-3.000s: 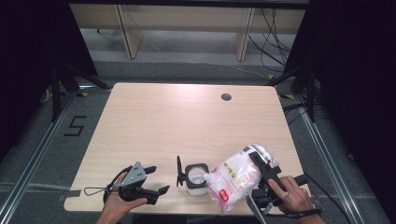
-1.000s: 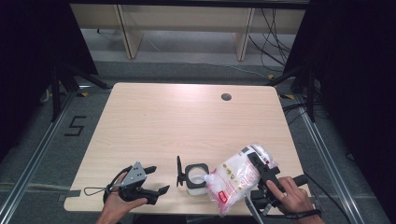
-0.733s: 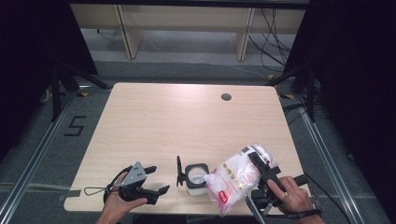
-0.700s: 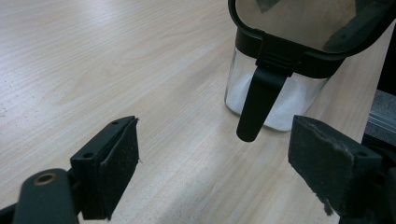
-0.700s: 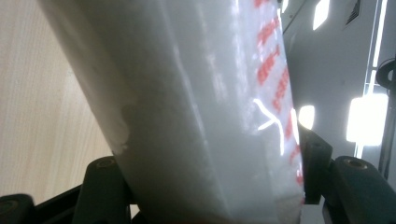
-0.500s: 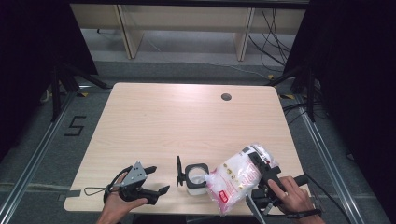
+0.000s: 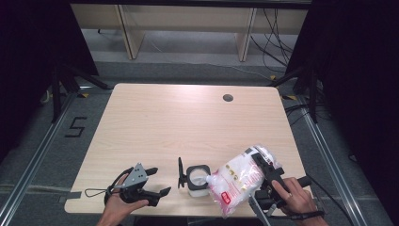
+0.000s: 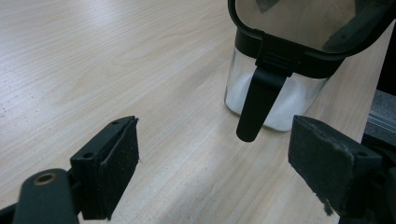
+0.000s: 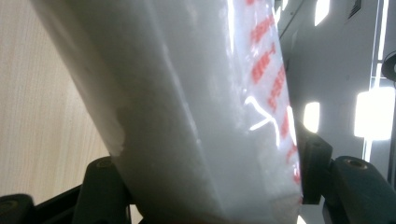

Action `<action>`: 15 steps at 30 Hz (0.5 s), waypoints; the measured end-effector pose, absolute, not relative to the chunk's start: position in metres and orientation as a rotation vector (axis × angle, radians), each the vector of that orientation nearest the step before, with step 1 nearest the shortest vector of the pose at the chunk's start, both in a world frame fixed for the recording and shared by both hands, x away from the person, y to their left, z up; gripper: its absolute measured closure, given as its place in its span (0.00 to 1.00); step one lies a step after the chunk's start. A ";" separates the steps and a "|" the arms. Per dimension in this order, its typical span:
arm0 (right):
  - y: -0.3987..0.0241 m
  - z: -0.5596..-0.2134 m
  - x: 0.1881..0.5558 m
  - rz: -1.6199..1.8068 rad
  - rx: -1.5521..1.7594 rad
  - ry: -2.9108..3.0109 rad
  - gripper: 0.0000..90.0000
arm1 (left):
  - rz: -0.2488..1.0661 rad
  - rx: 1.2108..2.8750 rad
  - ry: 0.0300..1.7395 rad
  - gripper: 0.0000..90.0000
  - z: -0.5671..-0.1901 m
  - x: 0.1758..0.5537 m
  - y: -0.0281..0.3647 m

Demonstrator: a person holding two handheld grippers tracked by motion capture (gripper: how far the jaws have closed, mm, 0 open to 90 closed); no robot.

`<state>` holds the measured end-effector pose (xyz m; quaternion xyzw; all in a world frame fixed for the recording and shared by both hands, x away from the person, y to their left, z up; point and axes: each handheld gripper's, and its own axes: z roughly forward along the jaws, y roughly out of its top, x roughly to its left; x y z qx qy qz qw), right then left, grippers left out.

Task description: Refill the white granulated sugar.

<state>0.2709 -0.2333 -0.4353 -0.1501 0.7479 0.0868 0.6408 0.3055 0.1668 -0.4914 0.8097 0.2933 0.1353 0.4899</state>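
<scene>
While bag (image 9: 187,107) tilted, jar's powder (image 8: 280,105)

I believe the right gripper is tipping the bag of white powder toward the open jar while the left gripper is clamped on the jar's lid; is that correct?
Not quite: the left gripper is open and holds nothing. In the left gripper view its jaws stand apart, short of the jar. The right gripper does tip the bag toward it.

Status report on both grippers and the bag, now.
Right gripper clamped on clear plastic bag of white powder, tilted over open glass jar. Left gripper open, empty. Nothing obstructing.
</scene>
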 end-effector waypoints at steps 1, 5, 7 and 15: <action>-0.233 -0.435 0.271 0.206 -0.340 1.705 0.44 | 0.328 1.964 0.716 0.18 -0.492 0.305 0.167; -0.234 -0.435 0.272 0.201 -0.354 1.703 0.44 | 0.328 1.966 0.717 0.18 -0.491 0.305 0.167; -0.235 -0.438 0.272 0.217 -0.314 1.718 0.44 | 0.329 1.965 0.716 0.18 -0.491 0.306 0.167; -0.235 -0.438 0.272 0.218 -0.310 1.724 0.44 | 0.330 1.963 0.715 0.18 -0.491 0.306 0.167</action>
